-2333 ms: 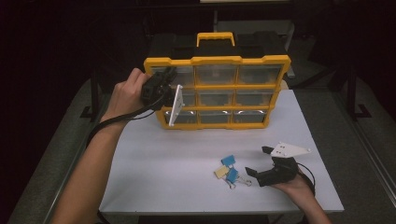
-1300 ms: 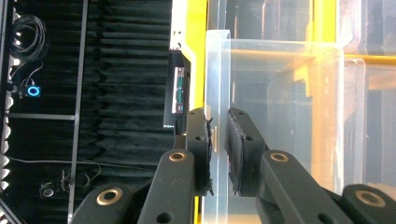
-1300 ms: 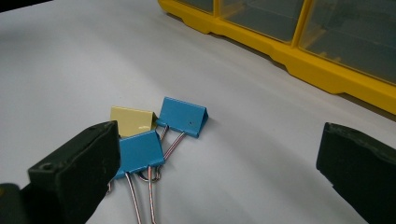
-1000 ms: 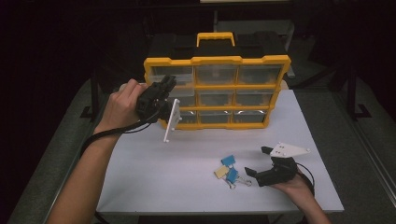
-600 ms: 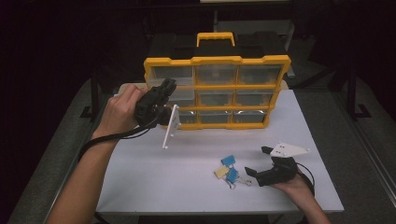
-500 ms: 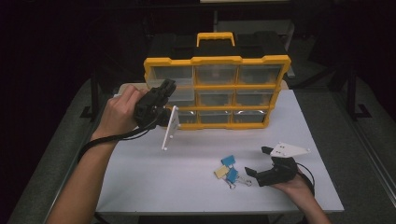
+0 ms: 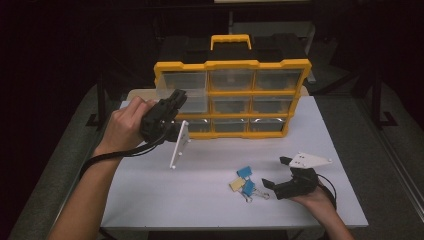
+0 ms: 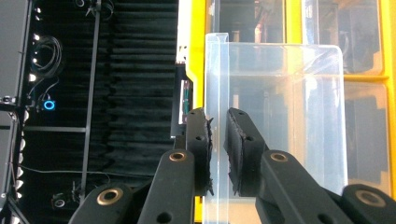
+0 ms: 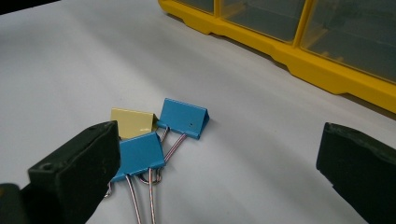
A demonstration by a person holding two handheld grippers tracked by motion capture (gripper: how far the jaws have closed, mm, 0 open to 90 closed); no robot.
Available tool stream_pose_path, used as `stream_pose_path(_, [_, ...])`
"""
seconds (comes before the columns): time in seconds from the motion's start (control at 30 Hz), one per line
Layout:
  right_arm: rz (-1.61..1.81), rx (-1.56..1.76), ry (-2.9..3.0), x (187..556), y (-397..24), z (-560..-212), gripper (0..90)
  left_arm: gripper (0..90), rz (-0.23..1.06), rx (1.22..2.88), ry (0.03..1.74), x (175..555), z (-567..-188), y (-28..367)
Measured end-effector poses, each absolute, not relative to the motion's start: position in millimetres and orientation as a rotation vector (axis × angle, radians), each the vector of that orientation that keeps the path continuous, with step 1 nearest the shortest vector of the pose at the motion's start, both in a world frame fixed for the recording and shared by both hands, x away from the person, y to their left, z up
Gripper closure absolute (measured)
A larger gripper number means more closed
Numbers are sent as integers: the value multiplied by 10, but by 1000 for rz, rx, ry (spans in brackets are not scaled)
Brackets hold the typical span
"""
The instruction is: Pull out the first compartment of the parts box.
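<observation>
One clear drawer [image 8: 275, 126], see-thru plastic, boxy w/ rounded corner, pinched at side wall by left gripper [image 8: 217, 140], held out front of yellow cabinet [image 7: 232, 97], lower-left. Right gripper [image 7: 276, 172] jaws wide, resting by clips [image 7: 243, 179] on table [image 7: 200, 195].

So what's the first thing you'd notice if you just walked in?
The big yellow organizer standing at the back of the white table, full of see-through drawers. Next, the left claw, shut on the wall of one clear drawer held in front of it. Then three little binder clips, two blue and one yellow, lying just ahead of the open right claw.
</observation>
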State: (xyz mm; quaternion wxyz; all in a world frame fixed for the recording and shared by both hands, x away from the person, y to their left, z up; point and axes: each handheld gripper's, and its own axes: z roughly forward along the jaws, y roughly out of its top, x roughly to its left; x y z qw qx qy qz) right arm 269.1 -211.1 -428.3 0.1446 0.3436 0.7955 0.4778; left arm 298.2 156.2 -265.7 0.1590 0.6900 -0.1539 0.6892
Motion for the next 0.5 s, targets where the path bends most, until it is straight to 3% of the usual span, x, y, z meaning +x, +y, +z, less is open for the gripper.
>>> stream_pose_path(0.5, [1375,993,2292,2700,-2087,-4268,0,794,1961,1980,-459,2950,-2677,1532])
